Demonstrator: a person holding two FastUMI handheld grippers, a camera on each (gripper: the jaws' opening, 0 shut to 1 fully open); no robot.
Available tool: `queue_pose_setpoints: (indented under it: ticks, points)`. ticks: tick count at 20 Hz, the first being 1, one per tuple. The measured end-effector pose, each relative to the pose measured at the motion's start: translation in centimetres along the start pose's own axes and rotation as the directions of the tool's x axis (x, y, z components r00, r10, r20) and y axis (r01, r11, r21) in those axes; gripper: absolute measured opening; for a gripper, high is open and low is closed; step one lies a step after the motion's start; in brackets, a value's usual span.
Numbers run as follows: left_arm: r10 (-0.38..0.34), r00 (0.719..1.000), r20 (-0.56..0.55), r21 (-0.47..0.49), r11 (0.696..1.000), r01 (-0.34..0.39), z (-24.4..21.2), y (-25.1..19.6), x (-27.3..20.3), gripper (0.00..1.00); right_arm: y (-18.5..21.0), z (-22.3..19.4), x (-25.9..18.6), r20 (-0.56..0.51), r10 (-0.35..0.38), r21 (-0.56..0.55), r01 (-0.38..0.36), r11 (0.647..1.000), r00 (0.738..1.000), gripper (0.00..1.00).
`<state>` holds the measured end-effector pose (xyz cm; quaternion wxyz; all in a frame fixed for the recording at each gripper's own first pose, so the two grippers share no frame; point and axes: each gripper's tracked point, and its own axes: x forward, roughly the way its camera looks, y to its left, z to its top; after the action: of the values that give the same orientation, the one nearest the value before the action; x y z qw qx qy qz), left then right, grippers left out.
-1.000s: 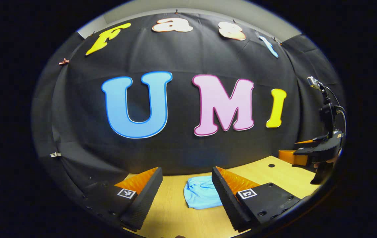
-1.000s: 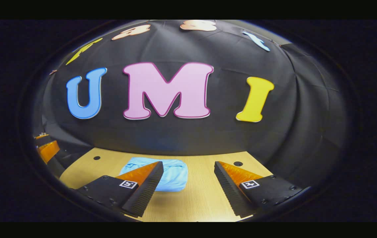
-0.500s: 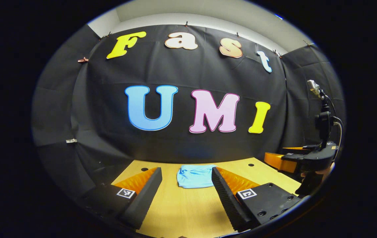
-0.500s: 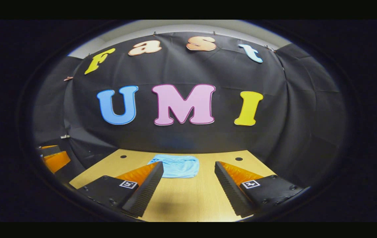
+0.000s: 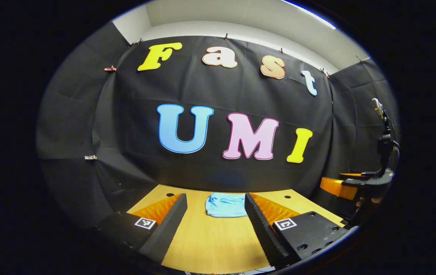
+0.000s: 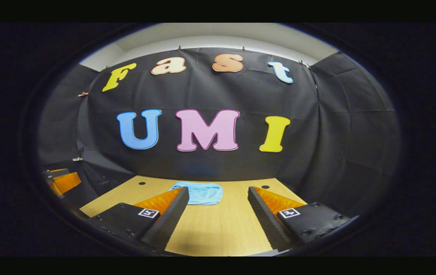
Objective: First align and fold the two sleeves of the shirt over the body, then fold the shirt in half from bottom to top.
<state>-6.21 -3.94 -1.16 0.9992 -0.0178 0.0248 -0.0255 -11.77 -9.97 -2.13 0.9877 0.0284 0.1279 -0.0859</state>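
1. Two grippers hang above the near part of the tabletop, and neither touches anything. In the left gripper view the left gripper has its jaws spread wide, with bare wood showing between them.
2. In the right gripper view the right gripper likewise holds its jaws wide apart and grips nothing.
3. Beyond the fingertips, the light blue shirt lies on the tabletop as a small folded bundle, near the far edge and roughly centred. In the right gripper view the shirt sits a little left of the middle, well apart from both grippers.
4. Several small dark round holes mark the wood toward the far corners.
5. At the right edge of the left gripper view the right gripper appears farther off, with a hand on its grip; a camera mast and cable rise above it.
6. At the left edge of the right gripper view the left gripper is partly visible.
7. Farthest back hangs the black cloth wall, with a pale wall strip above it.
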Motion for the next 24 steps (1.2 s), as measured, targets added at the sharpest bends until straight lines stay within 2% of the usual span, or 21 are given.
queue_pose_setpoints:
  ticks: [4,7,13,14,24]
  points:
    - [-0.026,1.000,0.014,0.015,1.000,0.026,1.2,-0.5,1.1,0.97,1.1,0.4,0.3,0.012,0.015,-0.015,-0.015,1.000,1.000,0.99]
    - [-0.039,0.998,0.040,0.037,0.999,0.038,2.4,-0.4,1.6,0.96,1.6,0.9,0.5,0.031,0.021,-0.027,-0.021,0.999,0.999,0.97]
    - [-0.039,0.999,0.036,0.038,0.999,0.038,2.2,0.7,2.1,0.97,2.2,1.6,0.5,0.059,0.021,-0.028,-0.020,0.999,0.998,0.97]
    - [-0.038,0.999,0.034,0.037,0.999,0.037,2.1,0.8,2.1,0.97,2.1,1.7,0.7,0.060,0.021,-0.031,-0.019,0.999,0.998,0.99]
    - [-0.059,0.998,0.035,0.062,0.996,0.057,2.1,0.6,2.5,0.97,3.6,1.7,1.7,0.052,0.054,-0.019,-0.053,0.998,0.997,0.97]
